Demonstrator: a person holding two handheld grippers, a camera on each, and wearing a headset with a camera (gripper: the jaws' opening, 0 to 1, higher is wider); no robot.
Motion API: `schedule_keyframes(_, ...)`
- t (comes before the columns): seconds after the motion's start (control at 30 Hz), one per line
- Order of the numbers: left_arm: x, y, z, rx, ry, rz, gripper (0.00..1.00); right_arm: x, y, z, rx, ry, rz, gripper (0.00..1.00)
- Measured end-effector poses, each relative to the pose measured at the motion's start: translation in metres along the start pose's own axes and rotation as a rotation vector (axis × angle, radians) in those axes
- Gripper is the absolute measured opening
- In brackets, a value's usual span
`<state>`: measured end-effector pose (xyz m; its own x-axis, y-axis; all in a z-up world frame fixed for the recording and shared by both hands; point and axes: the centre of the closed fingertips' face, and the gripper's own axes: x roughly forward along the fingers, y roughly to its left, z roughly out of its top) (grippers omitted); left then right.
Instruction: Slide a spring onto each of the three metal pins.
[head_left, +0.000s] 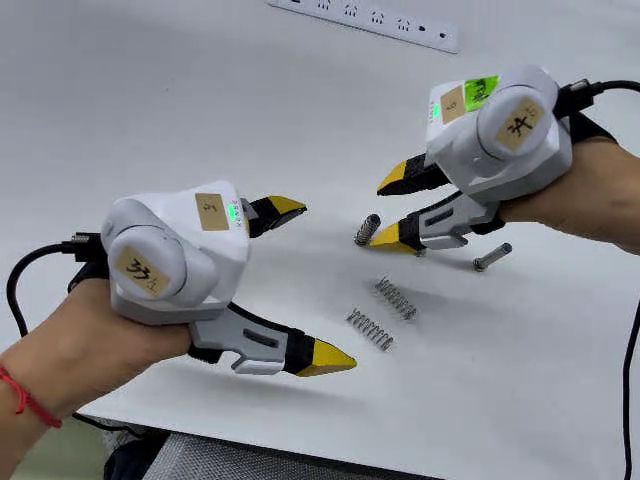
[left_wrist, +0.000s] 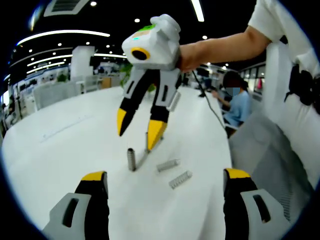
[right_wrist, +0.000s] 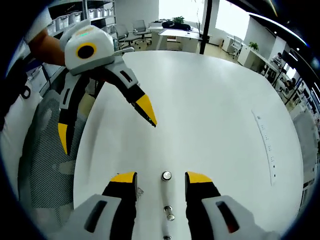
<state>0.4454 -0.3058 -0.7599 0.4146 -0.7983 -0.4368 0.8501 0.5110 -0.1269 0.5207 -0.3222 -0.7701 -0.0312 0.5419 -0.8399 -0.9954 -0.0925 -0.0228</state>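
Both tools are smooth white moulded shells with grey jaw arms that turn black and end in pointed yellow tips. The left gripper (head_left: 308, 281) is released, its jaws splayed wide with nothing between them. The right gripper (head_left: 388, 210) is released too, its jaws parted and holding nothing. Its own view shows a small round metal end (right_wrist: 166, 175), bright and shiny, in the gap between its yellow tips and touching neither.

The table (head_left: 200, 100) is matt white and flat. Just beside the right gripper's lower jaw tip, on the side facing the left gripper, stands the upright coil (head_left: 367, 229), a short grey cylinder with a ribbed surface. Whether a pin sits inside it cannot be told. In the left gripper view a thin rod (left_wrist: 147, 141) stands upright against the right gripper's nearer yellow tip; contact cannot be told.

Two loose coils of fine grey wire lie flat between the grippers, roughly parallel and slightly apart. The first spring (head_left: 395, 297) lies below the right gripper's lower jaw. The second spring (head_left: 369, 329) lies just beyond the left gripper's lower jaw tip. The bare pin (head_left: 492, 257), a smooth shiny metal rod, lies on its side under the right gripper's body.

A long white power strip (head_left: 370, 18) lies well beyond the right gripper
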Motion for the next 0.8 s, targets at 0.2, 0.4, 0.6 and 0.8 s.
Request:
schedule_keyframes(0.2, -0.002, -0.001, -0.001, 0.016, 0.022, -0.002, 0.96, -0.027, 0.001, -0.003, 0.041, -0.066, -0.042, 0.50)
schedule_keyframes(0.4, -0.004, -0.003, -0.001, 0.045, 0.055, -0.010, 0.95, -0.055, 0.009, -0.013, 0.093, -0.127, -0.082, 0.59)
schedule_keyframes(0.6, -0.003, -0.006, -0.001, 0.071, 0.086, -0.020, 0.93, -0.078, 0.023, -0.024, 0.135, -0.186, -0.106, 0.68)
schedule_keyframes(0.8, -0.003, -0.013, -0.005, 0.107, 0.134, -0.035, 0.91, -0.099, 0.038, -0.044, 0.167, -0.237, -0.129, 0.77)
